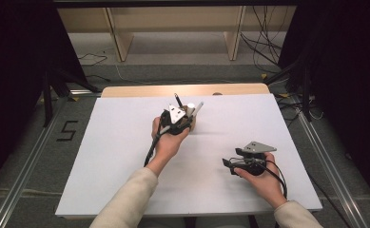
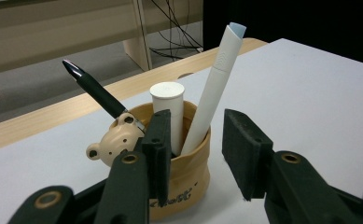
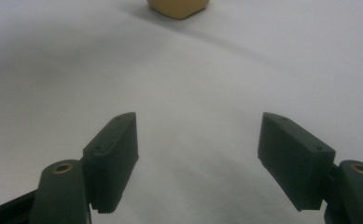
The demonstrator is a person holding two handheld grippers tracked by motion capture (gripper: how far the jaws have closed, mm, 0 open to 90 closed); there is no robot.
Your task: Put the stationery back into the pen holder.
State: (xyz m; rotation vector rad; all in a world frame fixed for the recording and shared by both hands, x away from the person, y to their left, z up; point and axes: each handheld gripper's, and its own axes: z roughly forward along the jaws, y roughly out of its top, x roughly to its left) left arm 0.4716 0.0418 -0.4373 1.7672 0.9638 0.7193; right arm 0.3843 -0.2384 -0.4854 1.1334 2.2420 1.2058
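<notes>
Tan bear-faced pen holder (image 2: 188, 163) on the white worktop (image 1: 125, 156), left gripper (image 2: 195, 144) at its rim, jaws released, one inside the cup beside a white tube (image 2: 169, 109), one outside, right gripper (image 3: 198, 154) well apart, jaws spread wide, holding nothing

One bear cup (image 2: 188, 163) near the table's (image 1: 125, 156) far edge. In it: one black pen (image 2: 95, 91), one long white pen (image 2: 214, 88), one short white tube (image 2: 168, 109). Two grippers: left (image 2: 195, 149), right (image 3: 198, 158).
</notes>
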